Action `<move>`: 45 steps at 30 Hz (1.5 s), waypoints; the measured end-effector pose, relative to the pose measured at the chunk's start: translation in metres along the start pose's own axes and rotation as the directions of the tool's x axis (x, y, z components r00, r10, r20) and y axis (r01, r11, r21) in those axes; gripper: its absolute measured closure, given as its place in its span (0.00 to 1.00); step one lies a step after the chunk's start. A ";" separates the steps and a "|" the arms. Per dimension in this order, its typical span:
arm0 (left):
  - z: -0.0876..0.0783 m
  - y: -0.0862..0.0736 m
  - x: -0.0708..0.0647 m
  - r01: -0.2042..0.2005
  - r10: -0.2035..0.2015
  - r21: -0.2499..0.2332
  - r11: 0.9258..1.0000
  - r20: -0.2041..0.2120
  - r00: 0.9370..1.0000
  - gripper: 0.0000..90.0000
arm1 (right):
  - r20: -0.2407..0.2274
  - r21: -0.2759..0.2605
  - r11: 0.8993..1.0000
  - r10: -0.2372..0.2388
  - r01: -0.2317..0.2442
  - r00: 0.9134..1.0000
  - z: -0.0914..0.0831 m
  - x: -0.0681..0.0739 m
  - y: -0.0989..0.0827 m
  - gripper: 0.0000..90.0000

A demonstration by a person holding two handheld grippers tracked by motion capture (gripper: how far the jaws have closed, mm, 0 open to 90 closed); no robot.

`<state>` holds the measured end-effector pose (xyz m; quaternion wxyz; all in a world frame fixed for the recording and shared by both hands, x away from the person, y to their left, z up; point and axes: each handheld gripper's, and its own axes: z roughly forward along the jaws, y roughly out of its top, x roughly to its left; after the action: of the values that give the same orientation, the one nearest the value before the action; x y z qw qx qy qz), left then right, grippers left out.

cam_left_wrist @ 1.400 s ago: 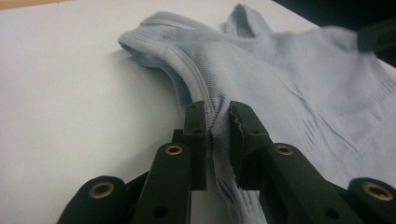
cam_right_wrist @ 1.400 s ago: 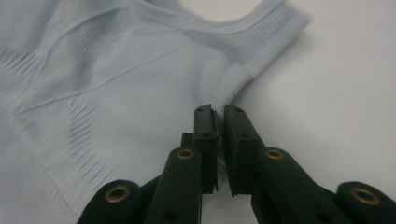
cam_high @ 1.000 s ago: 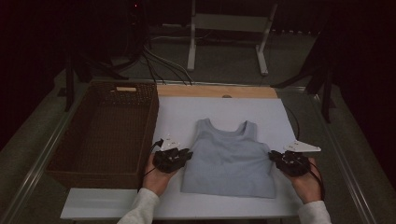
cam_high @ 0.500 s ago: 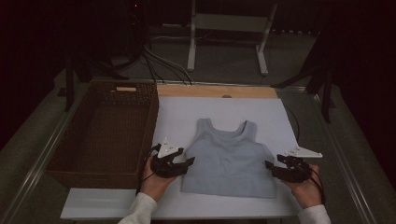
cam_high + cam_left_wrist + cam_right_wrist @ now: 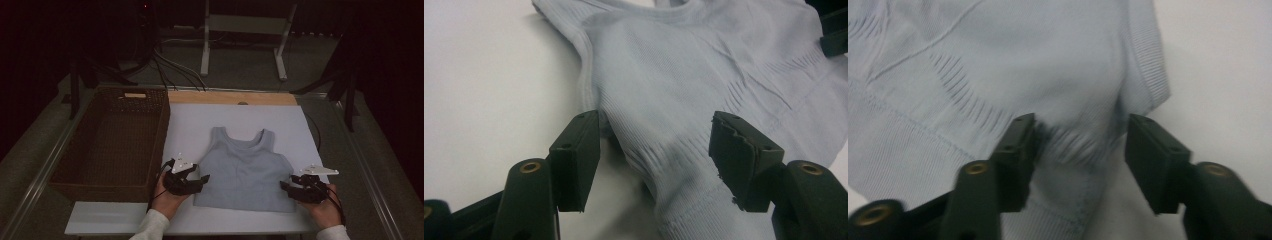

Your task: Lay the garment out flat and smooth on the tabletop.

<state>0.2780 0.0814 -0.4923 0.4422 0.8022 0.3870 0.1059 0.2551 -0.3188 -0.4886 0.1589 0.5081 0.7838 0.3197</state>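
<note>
On the white table (image 5: 300, 125): one tank top (image 5: 245, 172), one basket (image 5: 107, 145), two grippers.

Top's (image 5: 1013, 75) hem (lower edge) blurred, cropped.

We see a white tabletop (image 5: 200, 125); a pale blue tank top (image 5: 245, 170) lies flat near its centre, a brown wicker basket (image 5: 107, 145) at nine o'clock.

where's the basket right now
In the high view the wicker basket sits at the table's left side, just left of the white board holding the pale blue tank top.
</note>
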 end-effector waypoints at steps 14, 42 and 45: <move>0.010 -0.006 -0.002 0.001 -0.003 0.066 0.998 0.030 1.000 0.67 | -0.022 0.031 0.999 -0.024 0.025 0.999 0.000 0.002 -0.002 0.95; -0.004 -0.013 -0.004 0.011 -0.014 0.103 0.995 0.032 0.999 0.72 | -0.021 0.029 0.999 -0.014 0.015 1.000 -0.011 0.007 -0.017 0.68; -0.005 -0.014 -0.005 0.010 -0.013 0.105 0.994 0.026 1.000 0.65 | 0.006 0.030 0.999 -0.013 0.013 1.000 -0.012 0.007 -0.017 0.55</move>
<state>0.2648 0.0849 -0.4998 0.4053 0.8233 0.3908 0.0721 0.2332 -0.3209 -0.4909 0.1557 0.5061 0.7914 0.3055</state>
